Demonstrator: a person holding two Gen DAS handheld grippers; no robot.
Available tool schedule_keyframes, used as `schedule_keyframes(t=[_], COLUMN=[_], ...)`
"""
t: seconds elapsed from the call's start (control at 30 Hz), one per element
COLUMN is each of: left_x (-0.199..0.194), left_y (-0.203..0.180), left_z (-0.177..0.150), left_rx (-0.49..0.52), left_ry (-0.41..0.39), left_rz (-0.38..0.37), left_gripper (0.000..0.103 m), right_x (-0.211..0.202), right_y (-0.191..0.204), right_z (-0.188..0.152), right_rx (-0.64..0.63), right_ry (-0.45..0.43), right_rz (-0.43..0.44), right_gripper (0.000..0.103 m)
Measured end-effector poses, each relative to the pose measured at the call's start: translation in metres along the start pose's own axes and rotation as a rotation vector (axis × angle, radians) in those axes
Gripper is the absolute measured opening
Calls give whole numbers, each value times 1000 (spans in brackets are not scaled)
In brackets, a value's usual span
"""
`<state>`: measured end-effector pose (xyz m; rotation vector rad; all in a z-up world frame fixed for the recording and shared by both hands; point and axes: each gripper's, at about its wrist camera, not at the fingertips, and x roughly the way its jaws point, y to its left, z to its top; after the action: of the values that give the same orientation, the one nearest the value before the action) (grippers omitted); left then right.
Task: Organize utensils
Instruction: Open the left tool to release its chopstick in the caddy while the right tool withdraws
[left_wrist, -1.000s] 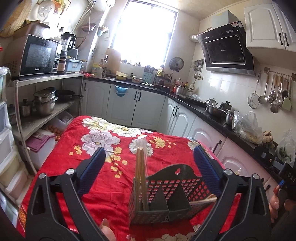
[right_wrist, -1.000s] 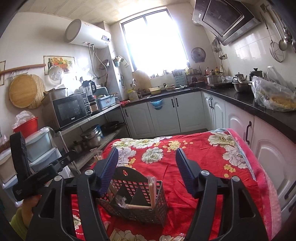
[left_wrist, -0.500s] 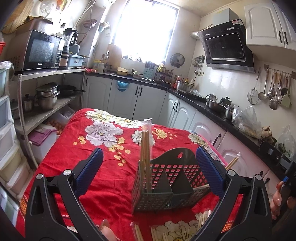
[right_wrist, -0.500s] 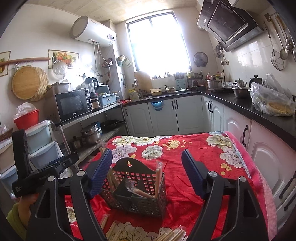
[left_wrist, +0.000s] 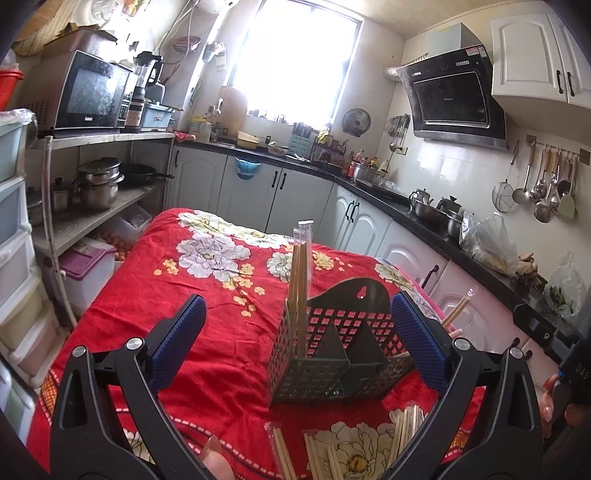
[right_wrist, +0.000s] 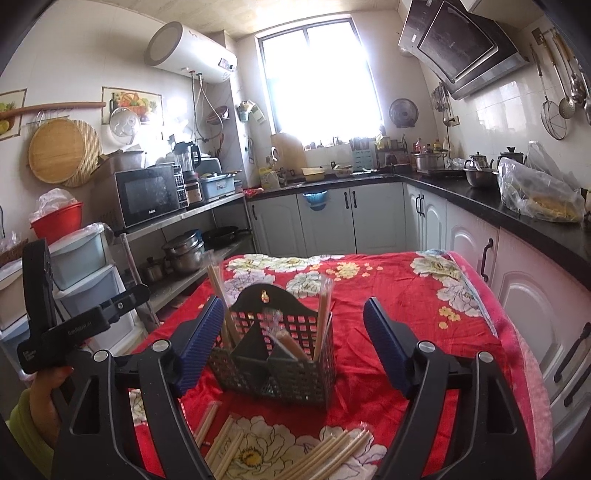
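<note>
While both my grippers hung empty over the table, the caddy (left_wrist: 332, 354) stood between them with chopsticks partly sorted.

Item: caddy, dark plastic lattice, arched back with a keyhole hanging slot, solid wedge dividers making compartments; it sat upright on the red floral cloth (left_wrist: 207, 295), soft and rumpled. My left gripper (left_wrist: 295, 339) was spread wide, ribbed blue pads clear of the basket walls, grasping nothing; my right gripper (right_wrist: 291, 343) was likewise wide apart and empty, the caddy showing in its gap, untouched. Wrapped chopsticks (left_wrist: 301, 280), pale wood in clear sleeves, stood on end in a corner compartment, I judged so the lattice kept them upright. Loose chopsticks (right_wrist: 332, 454) lay flat on the cloth just before the caddy, within easy reach, unsorted as yet.
</note>
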<state>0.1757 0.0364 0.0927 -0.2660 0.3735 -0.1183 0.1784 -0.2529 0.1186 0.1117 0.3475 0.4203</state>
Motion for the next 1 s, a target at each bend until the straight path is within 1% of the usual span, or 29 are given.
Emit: schedule_keyframes(t=[0.3, 1.0], left_x=[-5, -13], left_y=[4, 9], left_z=[-15, -42], left_rx=[-8, -4], left_ry=[27, 86], left_rz=[-1, 10], left_gripper=[92, 92], right_x=[-4, -10], right_y=[0, 11], right_z=[-21, -67], right_rx=[3, -29], right_ry=[47, 157], right_rz=[-8, 13], right_gripper=[75, 75])
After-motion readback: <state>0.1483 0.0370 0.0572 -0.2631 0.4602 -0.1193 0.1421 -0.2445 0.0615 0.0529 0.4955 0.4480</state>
